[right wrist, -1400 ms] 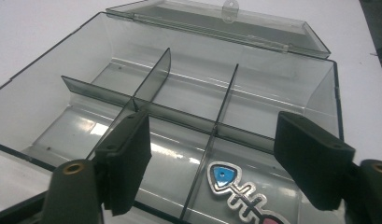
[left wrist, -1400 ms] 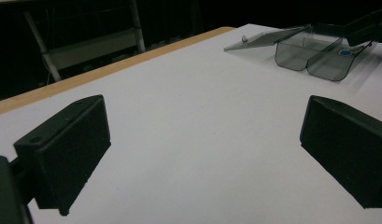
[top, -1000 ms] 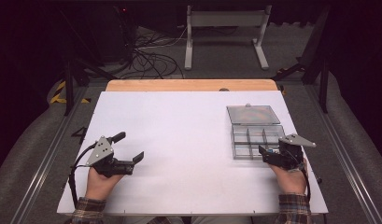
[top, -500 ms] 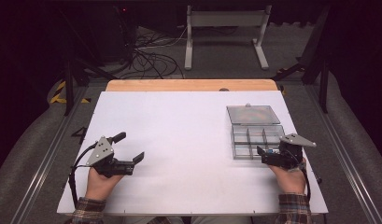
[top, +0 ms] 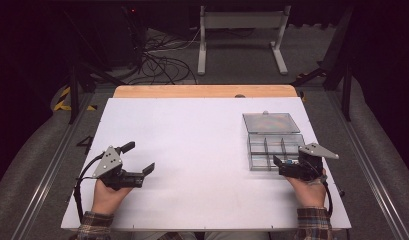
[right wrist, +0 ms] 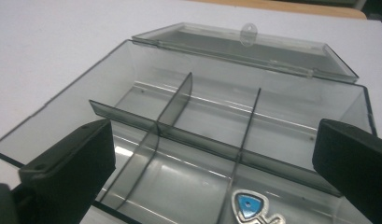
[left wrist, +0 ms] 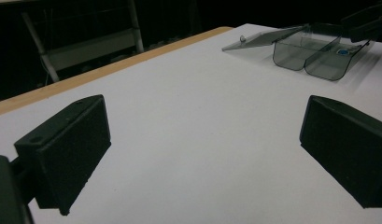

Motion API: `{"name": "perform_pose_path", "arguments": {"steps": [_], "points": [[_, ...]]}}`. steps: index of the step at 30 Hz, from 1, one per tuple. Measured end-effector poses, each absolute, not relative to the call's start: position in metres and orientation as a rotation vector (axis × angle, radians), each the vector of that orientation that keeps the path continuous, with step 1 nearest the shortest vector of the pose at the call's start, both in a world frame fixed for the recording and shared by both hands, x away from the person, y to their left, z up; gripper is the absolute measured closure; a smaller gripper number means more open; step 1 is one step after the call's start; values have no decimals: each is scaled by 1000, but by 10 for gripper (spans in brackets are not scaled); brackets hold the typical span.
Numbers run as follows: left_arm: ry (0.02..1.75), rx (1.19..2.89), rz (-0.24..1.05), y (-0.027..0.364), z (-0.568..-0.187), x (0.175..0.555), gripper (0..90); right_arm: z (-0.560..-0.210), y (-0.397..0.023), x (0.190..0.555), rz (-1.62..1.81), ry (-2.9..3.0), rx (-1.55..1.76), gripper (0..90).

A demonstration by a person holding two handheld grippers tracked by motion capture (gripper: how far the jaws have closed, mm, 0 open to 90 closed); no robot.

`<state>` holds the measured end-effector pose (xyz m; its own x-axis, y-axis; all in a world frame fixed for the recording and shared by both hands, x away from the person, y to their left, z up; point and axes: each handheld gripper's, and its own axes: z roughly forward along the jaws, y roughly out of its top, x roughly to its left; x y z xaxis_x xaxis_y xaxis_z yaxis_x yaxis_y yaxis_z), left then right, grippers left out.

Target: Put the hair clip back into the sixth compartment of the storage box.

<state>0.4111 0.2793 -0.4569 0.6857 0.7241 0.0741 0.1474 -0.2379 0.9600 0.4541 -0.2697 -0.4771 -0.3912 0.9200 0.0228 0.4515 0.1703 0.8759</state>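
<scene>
Clear plastic organiser box [top: 274, 149] sitting open on the right half of the white bench [top: 192, 145], lid [top: 270, 122] folded flat away on the far side, dividers splitting the tray into compartments. Right gripper [top: 281, 167] parked at the near edge of the box, jaws spread wide and aimed straight across the tray toward the hinge. From the right gripper view, box [right wrist: 216, 130] directly ahead and below, jaw tips straddling the near compartments, one jaw low at the left, the other at the right. Small blue teardrop-shaped piece with a silvery rim [right wrist: 249, 205] lying in a near compartment, just ahead of the jaws and slightly right of centre between them, not touched. Left gripper [top: 146, 171] well apart on the left side of the bench, jaws likewise wide with nothing between them, only bare white surface underneath. In the left gripper view, box [left wrist: 314, 49] far off toward the upper right. Long axis of the box running left to right across the bench. Right hand [top: 307, 190] clearly the nearer one; probably any reach into the tray falls to it.
</scene>
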Motion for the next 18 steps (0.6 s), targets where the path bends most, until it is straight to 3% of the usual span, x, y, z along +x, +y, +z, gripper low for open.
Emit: {"name": "perform_pose_path", "arguments": {"steps": [18], "points": [[700,1754,633,279,-457,411,25,-471,-254,446,1335,1873,1138,0]]}}
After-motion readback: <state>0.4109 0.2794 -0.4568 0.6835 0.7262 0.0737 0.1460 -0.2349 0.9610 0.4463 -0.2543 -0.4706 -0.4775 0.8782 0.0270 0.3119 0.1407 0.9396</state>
